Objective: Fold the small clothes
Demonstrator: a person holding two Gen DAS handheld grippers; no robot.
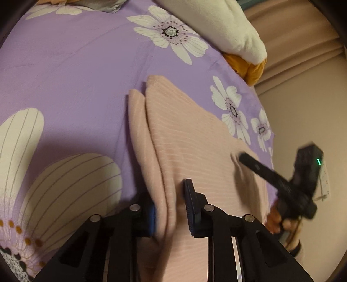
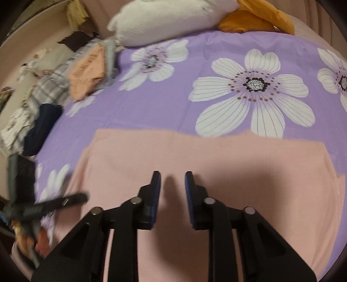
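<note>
A pale pink ribbed garment [image 1: 184, 138] lies on a purple flowered bedsheet [image 1: 76, 76]. My left gripper [image 1: 171, 195] has its jaws around a raised fold of the garment's near edge; cloth fills the gap between the fingers. In the right wrist view the same garment [image 2: 216, 156] lies flat and wide. My right gripper [image 2: 172, 184] hovers over its near part, jaws apart and empty. The right gripper also shows in the left wrist view [image 1: 245, 158], its tip at the garment's right edge. The left gripper shows blurred in the right wrist view [image 2: 82, 197] at the garment's left edge.
A white plush pillow [image 2: 162, 19] and an orange cloth [image 2: 256, 19] lie at the far side of the bed. A pile of other clothes [image 2: 65, 82], including a peach piece and a dark blue piece, sits at the far left. The bed's right edge [image 1: 269, 134] borders a beige wall.
</note>
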